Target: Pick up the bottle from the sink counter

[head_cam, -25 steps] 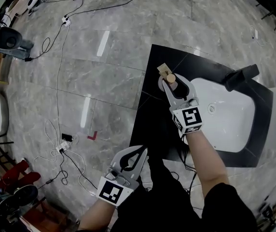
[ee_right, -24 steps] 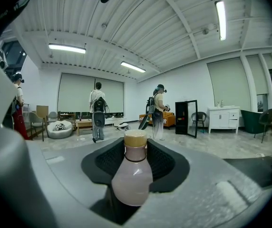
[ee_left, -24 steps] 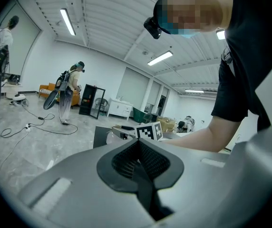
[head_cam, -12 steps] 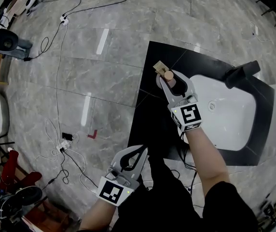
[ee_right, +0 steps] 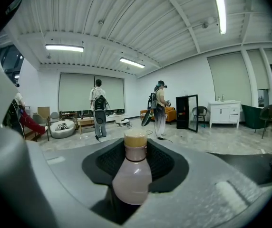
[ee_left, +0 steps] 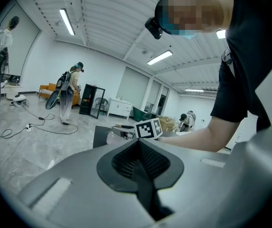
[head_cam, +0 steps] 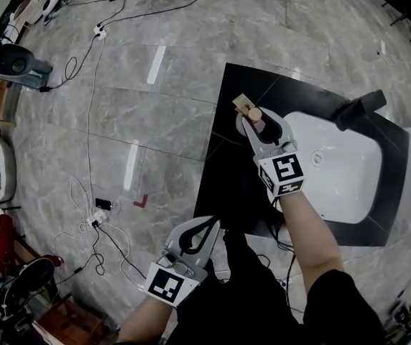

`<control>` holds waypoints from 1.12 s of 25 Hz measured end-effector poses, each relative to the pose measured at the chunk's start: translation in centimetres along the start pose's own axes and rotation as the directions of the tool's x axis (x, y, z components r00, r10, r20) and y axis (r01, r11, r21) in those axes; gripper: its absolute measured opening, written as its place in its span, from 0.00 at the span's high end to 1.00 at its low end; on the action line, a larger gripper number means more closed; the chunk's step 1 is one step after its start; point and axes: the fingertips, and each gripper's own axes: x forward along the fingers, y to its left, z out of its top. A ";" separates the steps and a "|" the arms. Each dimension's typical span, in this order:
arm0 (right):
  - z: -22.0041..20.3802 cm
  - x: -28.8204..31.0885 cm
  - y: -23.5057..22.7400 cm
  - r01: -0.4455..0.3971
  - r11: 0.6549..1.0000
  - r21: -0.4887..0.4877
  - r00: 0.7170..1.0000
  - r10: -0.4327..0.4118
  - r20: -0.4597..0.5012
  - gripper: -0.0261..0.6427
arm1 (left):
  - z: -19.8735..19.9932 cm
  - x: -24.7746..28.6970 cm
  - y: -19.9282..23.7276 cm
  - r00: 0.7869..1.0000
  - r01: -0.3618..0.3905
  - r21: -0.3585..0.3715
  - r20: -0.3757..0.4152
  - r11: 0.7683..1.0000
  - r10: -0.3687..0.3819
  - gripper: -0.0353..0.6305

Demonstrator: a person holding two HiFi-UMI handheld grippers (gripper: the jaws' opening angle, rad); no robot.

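We are at the grasp itself. The bottle (ee_right: 132, 175) stands upright at the far left corner of the black surface (head_cam: 227, 171), left of the white sink basin (head_cam: 342, 185). It has a pale rounded body and a tan cap. The right claw (head_cam: 257, 126) reaches to it nearly level, one jaw on either side. In the right gripper view the bottle's body fills most of the recess between the jaws. These jaws have just been closing on it from wide apart. A dark sliver shows beside the bottle's left flank, so we judge the pads are not yet pressing home — the claw is open around the bottle rather than clamped on it.

The left claw (ee_left: 138, 144) hangs near us, off the near edge of the surface and well apart from the work. Its jaws are together and hold nothing.

The next move calls for the right claw to finish closing until both pads bear on the body below the neck, then a straight lift. The rounded body could slip or tip if the squeeze lands too high, so we would keep the claw level. A small tan block (head_cam: 243, 104) lies just beside the bottle on its far left — a lift straight up should clear it.
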 end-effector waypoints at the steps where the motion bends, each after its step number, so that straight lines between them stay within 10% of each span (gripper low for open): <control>1: 0.0 -0.2 0.1 -0.002 1.000 0.002 1.000 0.002 -0.001 0.75 | 0.0 -0.1 0.0 1.000 -0.001 0.002 -0.001 1.000 0.001 0.94; 18: 3.9 -6.7 2.6 0.053 0.998 0.033 0.998 -0.054 0.033 0.75 | 2.6 -2.8 0.7 0.999 0.026 0.056 0.038 0.998 -0.028 0.94; 28: 7.7 -12.7 5.7 0.229 0.970 0.079 0.970 -0.234 0.065 0.75 | 5.1 -5.4 1.3 0.975 0.220 0.134 -0.003 0.966 -0.221 0.94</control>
